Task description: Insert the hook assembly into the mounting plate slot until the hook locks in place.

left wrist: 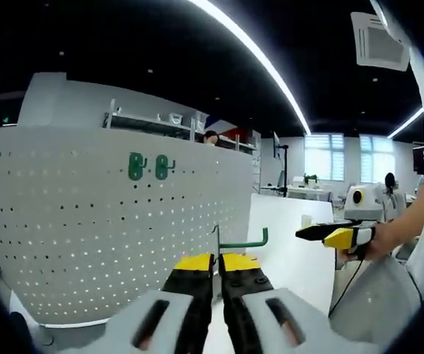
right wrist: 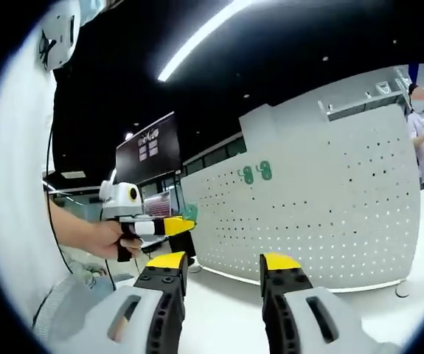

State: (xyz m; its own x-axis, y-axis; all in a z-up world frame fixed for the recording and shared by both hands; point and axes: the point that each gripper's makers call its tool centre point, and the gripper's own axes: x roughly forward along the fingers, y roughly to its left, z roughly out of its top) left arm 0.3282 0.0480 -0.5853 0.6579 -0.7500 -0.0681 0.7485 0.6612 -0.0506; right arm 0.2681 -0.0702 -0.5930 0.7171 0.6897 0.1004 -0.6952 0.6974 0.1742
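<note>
Left gripper view, left claw [left wrist: 217, 264] level, clamping green hook [left wrist: 242, 243] before pegboard [left wrist: 86, 221], right claw [right wrist: 223, 264] agape

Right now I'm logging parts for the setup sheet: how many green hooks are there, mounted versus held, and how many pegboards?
Green hooks mounted on the pegboard: 2 (mounted hook, second mounted hook)
Green hook held in the left gripper: 1 (held hook)
White pegboards: 1
Total: 4

White pegboard [left wrist: 108, 221], green hooks [left wrist: 150, 167], yellow-tipped tools [left wrist: 217, 262].
</note>
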